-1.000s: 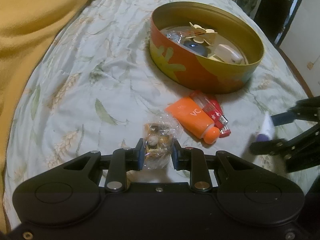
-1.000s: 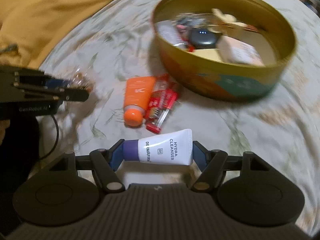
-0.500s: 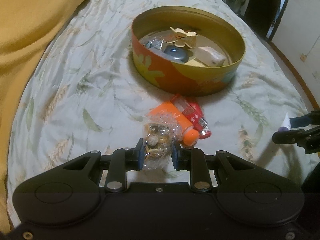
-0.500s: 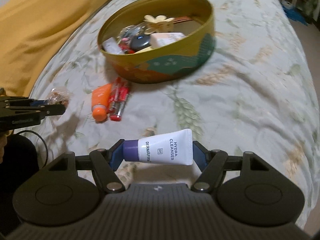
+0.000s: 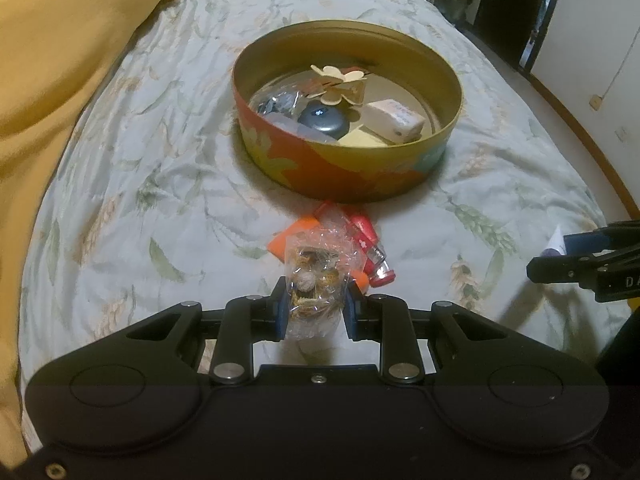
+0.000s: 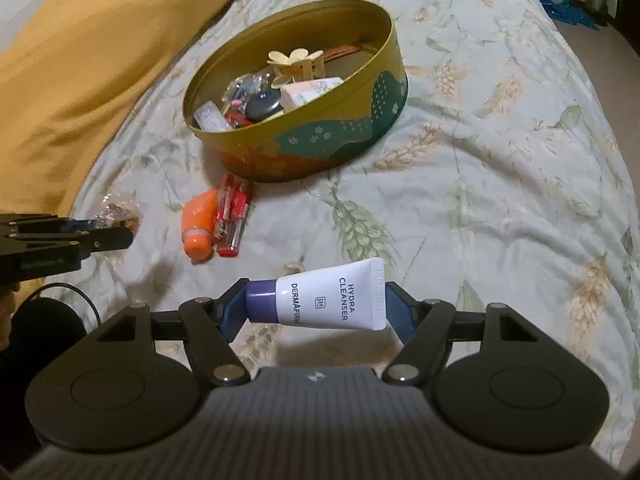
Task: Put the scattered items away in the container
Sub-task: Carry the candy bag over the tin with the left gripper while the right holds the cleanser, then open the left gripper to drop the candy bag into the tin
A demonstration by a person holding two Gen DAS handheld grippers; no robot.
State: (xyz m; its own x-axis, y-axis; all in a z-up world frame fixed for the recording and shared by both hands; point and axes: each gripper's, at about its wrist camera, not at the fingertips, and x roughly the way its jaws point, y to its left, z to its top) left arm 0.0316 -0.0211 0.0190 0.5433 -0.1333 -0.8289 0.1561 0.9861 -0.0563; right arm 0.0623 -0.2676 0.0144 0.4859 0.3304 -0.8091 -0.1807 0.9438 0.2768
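Carry step: left gripper point(image 5: 314, 312) jaws nearly closed on clear snack bag point(image 5: 316, 276); right gripper point(image 6: 316, 308) jaws wide, clamping cleanser tube point(image 6: 332, 300) lengthwise. Both short of tin point(image 5: 348, 172). Next: over tin, release. Orange tube point(image 6: 198, 224), red pack point(image 6: 232, 216) beside tin.

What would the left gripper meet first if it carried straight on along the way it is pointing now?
Probably the orange tube and the red packet lying on the bedspread, just ahead of the left gripper and its clear bag. The round tin lies beyond them. Depth is unclear.
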